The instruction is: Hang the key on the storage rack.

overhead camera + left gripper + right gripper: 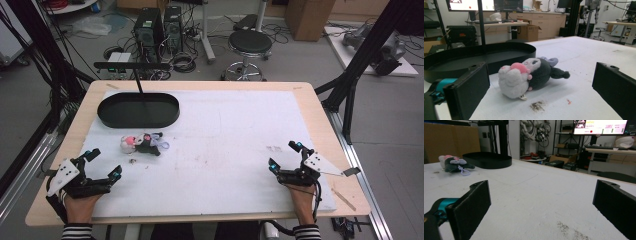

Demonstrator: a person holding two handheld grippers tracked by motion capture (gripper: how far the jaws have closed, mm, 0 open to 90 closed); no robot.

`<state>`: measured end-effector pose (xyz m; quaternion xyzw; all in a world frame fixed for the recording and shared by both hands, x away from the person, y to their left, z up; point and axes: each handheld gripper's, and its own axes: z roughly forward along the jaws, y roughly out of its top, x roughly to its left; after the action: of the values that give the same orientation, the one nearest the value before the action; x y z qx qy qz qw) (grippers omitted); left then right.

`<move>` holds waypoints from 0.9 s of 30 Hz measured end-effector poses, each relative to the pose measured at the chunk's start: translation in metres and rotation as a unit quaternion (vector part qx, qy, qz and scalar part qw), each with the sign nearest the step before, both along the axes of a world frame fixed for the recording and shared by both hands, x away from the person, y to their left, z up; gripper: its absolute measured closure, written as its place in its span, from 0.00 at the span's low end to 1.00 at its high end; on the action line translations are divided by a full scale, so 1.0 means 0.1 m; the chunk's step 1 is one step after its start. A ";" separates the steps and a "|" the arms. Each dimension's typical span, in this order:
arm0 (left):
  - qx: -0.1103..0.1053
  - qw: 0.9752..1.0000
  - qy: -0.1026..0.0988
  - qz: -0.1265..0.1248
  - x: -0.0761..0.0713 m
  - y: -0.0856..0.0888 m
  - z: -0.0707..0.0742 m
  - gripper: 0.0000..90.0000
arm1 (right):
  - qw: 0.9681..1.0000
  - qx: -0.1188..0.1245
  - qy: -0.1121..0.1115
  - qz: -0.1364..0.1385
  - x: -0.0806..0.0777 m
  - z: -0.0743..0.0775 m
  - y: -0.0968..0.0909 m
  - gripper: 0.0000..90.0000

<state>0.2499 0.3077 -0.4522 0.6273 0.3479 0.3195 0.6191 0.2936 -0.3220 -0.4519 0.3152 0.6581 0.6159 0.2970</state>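
The plush toy (142, 144), a small white, pink and dark stuffed animal with a lilac loop, lies on its side on the white-covered table (225, 145), just in front of the black oval tray (138, 110) and apart from it. Its long axis runs roughly across the table, the pale end toward the left edge and the dark end toward the middle.

The left tool (102, 163) is by far the nearer one: it rests low at the near left of the table, and the toy sits ahead of it and a little to the right. In the left gripper view the plush toy (529, 76) lies straight ahead between the lines of the two jaws, with the tray (474, 58) just behind it. The jaws stand wide apart with nothing between them.

The right tool (286, 155) rests at the near right, well apart from the toy, its jaws likewise spread and empty; from its camera the plush toy (453, 163) is far off to the left.

A reach for the toy would most likely fall to the left tool, going forward with the jaws straddling the toy's short width.
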 end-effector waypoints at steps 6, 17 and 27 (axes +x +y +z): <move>-0.001 1.000 0.003 -0.003 0.01 0.00 0.00 0.02 | 1.000 -0.001 -0.001 -0.003 0.00 0.00 0.00 0.01; -0.005 1.000 0.003 0.003 0.00 0.01 0.00 0.02 | 1.000 0.000 -0.002 -0.004 0.00 0.00 0.00 0.01; -0.007 1.000 0.010 0.005 0.04 0.04 0.03 0.02 | 1.000 -0.001 0.000 -0.004 -0.01 0.00 0.01 0.01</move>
<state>0.2537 0.3117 -0.4494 0.6243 0.3590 0.3139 0.6187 0.2929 -0.3211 -0.4518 0.3180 0.6573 0.6139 0.2999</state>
